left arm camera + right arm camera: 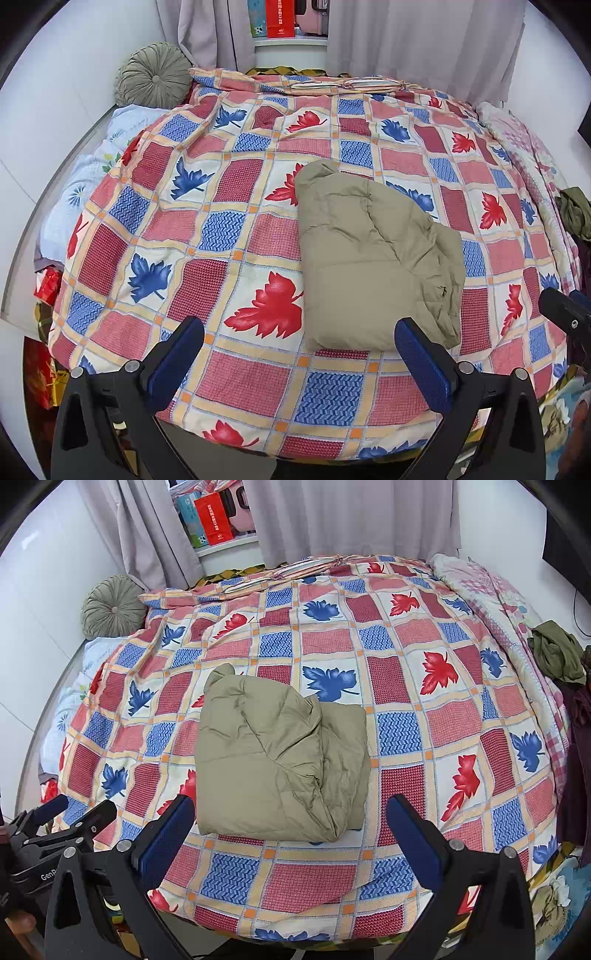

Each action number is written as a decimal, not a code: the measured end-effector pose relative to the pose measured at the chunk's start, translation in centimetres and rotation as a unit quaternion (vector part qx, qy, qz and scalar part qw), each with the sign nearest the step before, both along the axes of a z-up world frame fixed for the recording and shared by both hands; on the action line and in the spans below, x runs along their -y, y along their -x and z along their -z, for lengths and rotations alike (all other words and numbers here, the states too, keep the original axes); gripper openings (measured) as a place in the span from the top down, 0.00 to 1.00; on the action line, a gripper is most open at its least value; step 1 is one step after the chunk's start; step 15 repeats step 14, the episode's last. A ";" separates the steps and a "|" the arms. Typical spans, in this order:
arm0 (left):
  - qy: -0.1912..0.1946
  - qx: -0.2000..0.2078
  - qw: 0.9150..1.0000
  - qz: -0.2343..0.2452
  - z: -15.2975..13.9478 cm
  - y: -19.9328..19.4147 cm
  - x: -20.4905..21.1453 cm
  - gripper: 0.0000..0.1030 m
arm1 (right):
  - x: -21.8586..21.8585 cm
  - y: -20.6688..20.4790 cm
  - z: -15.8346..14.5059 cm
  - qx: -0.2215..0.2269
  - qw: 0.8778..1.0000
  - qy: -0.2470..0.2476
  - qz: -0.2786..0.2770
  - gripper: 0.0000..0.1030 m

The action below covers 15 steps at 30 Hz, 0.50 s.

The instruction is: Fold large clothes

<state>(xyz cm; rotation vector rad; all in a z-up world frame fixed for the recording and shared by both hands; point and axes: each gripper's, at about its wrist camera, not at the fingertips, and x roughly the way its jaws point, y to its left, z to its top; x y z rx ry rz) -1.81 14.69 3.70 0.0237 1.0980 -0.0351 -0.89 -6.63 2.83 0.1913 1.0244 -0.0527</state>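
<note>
An olive-khaki padded garment [373, 258] lies folded into a compact bundle on the patchwork bedspread [221, 229]; in the right wrist view the same garment [280, 764] sits just ahead of the fingers. My left gripper [299, 339] is open above the near edge of the bed, its right finger close to the bundle's near corner, holding nothing. My right gripper [291, 819] is open too, held back from the bundle's near edge with nothing between its blue pads. The other gripper's black body shows at the right edge [565, 314] and at the lower left [55, 834].
A round green cushion [155, 74] rests at the head of the bed by the wall. A dark green cloth heap [557, 657] lies at the bed's right side on a pink quilt [491, 590]. Grey curtains [354, 517] and a shelf with a red box [214, 518] stand behind.
</note>
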 end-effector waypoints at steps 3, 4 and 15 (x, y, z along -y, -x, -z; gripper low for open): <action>0.001 -0.001 1.000 -0.001 0.1 0.0 0.0 0.00 | 0.0 -0.1 -0.1 -0.001 1.000 0.000 0.000 0.00; 0.000 0.000 1.000 -0.002 0.1 0.0 0.0 0.00 | -0.1 0.0 0.0 -0.001 1.000 0.000 0.000 0.00; 0.005 0.010 1.000 -0.001 -0.2 -0.2 0.2 0.00 | -0.2 0.0 0.0 -0.003 1.000 0.001 0.002 0.00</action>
